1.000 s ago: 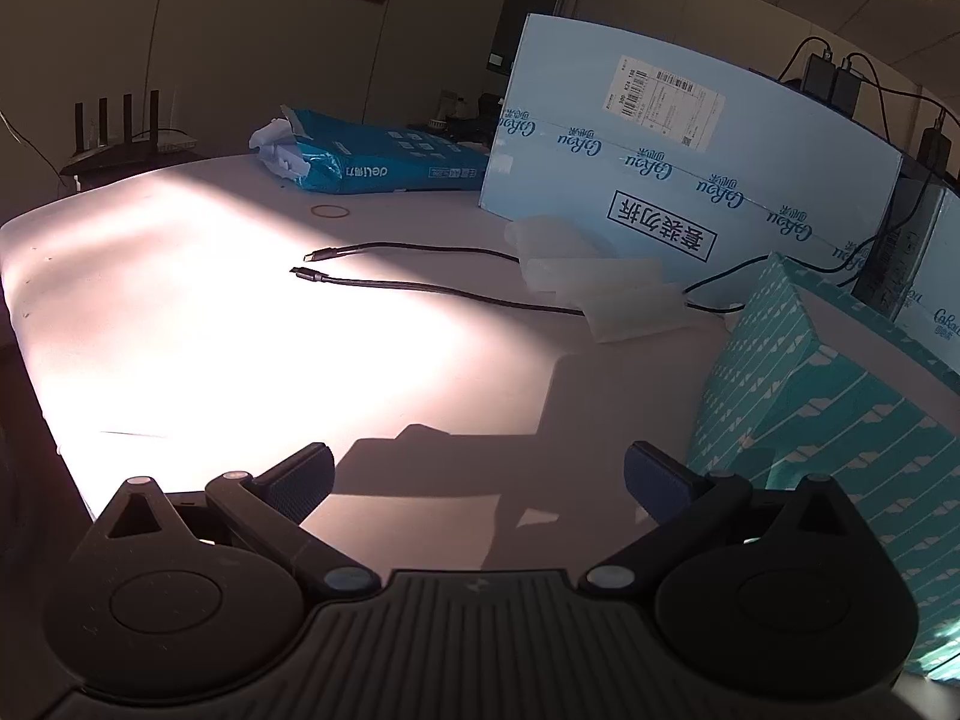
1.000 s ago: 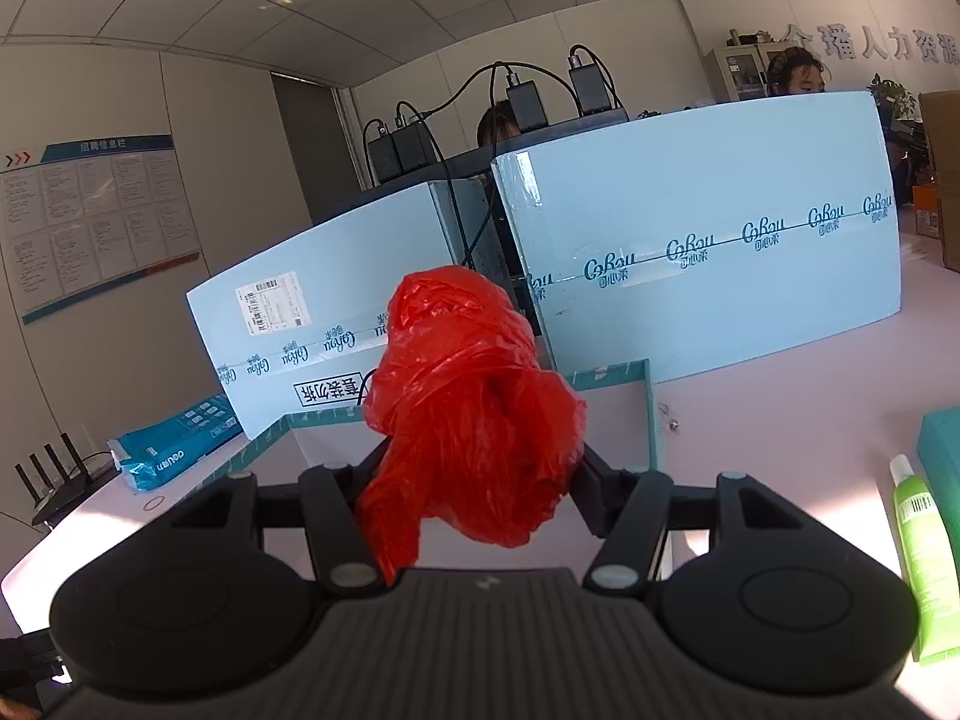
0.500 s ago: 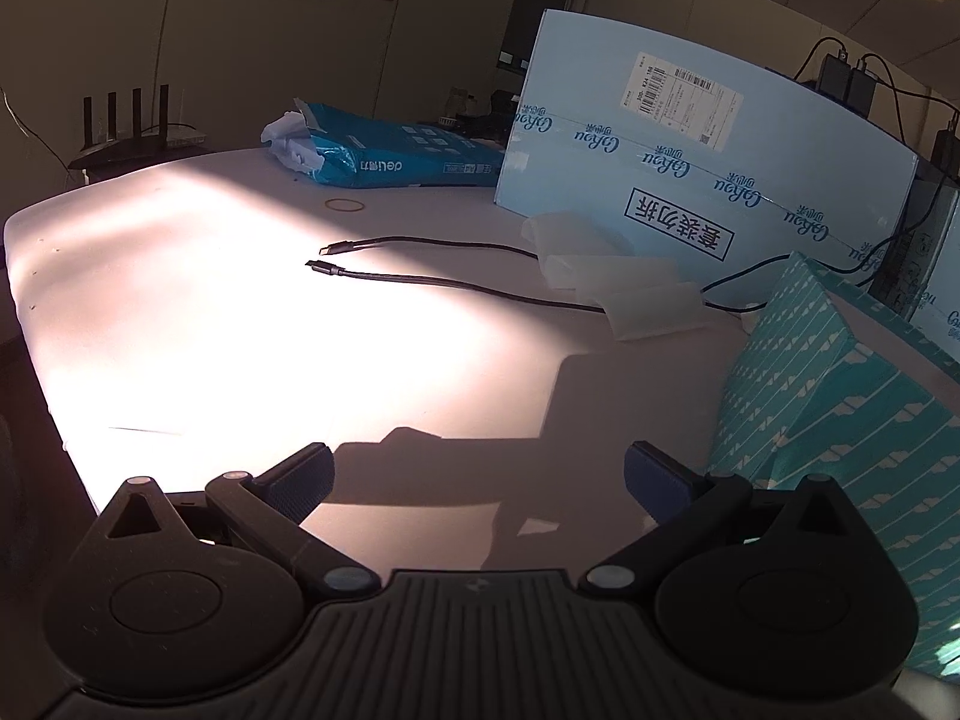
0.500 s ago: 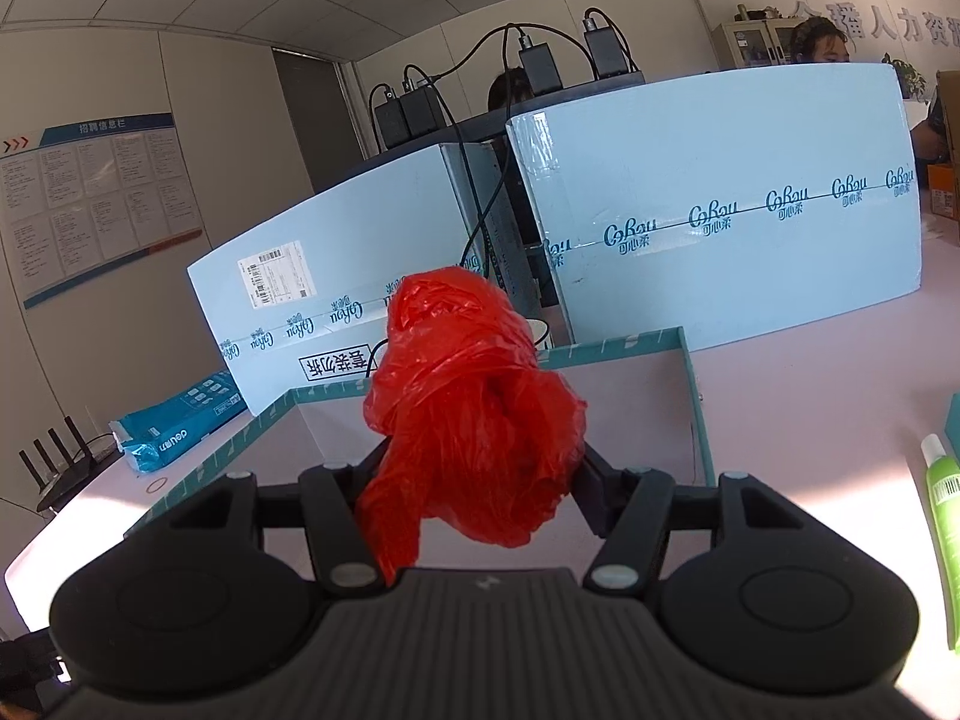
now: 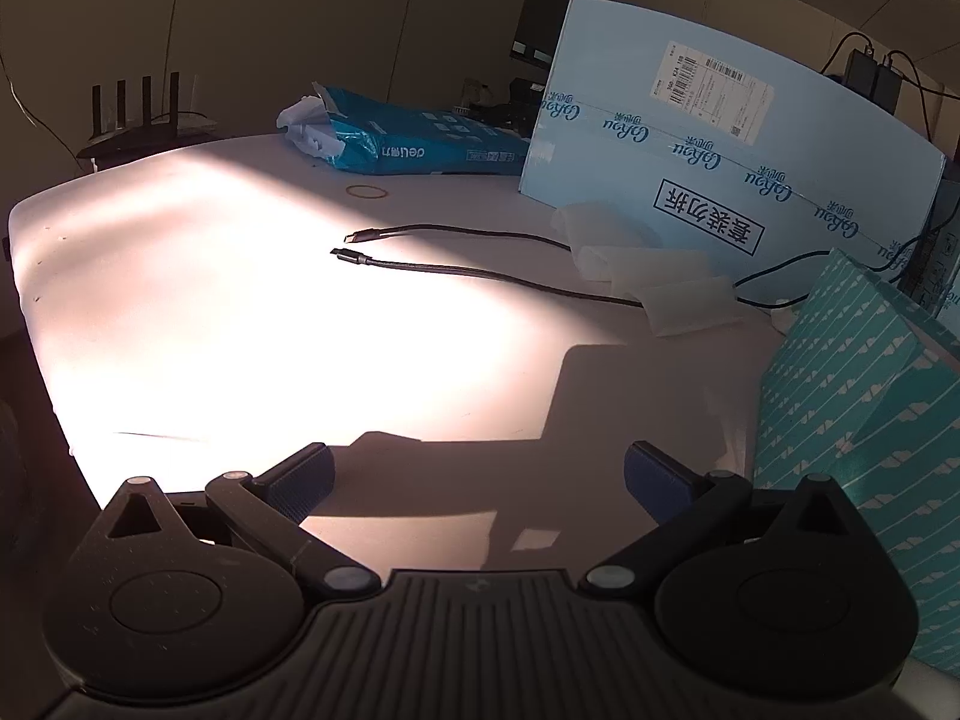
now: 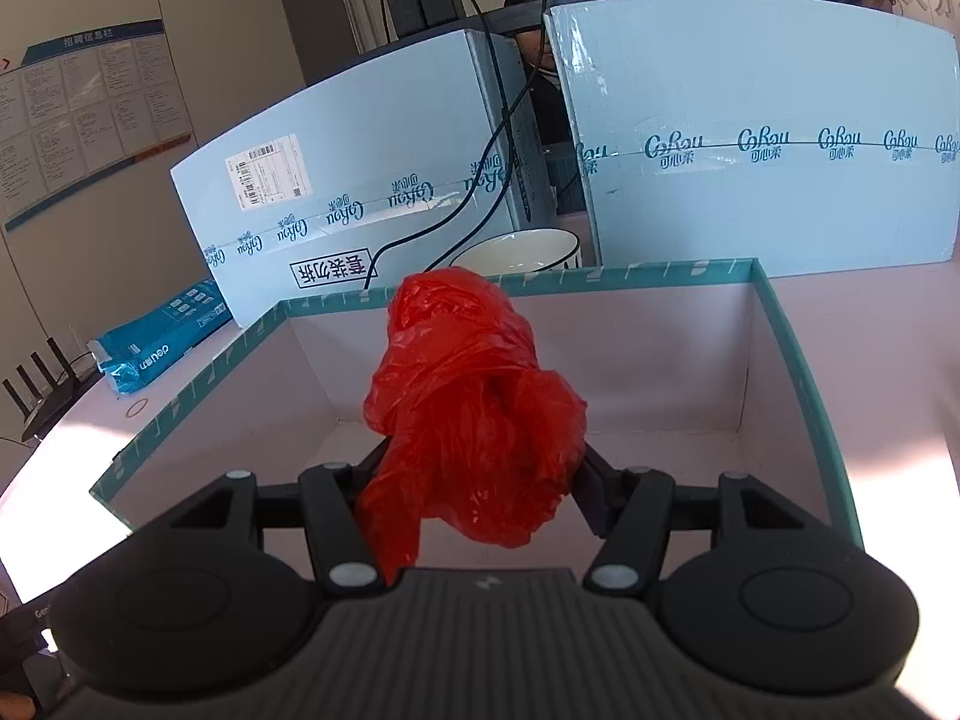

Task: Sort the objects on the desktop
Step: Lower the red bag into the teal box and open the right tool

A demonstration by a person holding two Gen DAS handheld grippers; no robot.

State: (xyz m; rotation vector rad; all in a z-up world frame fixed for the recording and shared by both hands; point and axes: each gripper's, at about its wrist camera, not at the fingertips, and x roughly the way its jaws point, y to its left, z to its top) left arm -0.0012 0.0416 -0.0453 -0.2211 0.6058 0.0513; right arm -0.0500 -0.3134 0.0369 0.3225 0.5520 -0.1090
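Since the red plastic bag [image 6: 474, 408] is feather-light, crinkly and slippery, the right claw [image 6: 480, 468] pinches its bunched middle (smart) over the open teal box [image 6: 798, 360]; left claw [image 5: 477, 477] gapes empty, box at 3 o'clock.

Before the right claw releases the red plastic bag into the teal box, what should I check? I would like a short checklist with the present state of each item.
1. Right claw grips the red plastic bag: ok, shut on it.
2. Bag is over the teal box opening: ok, the inner walls show around it.
3. Box floor free under the bag: cannot tell, the bag hides part of it.
4. White bowl clear of the drop: ok, it stands behind the far wall.
5. Left claw out of the way: ok, open and empty over the table.
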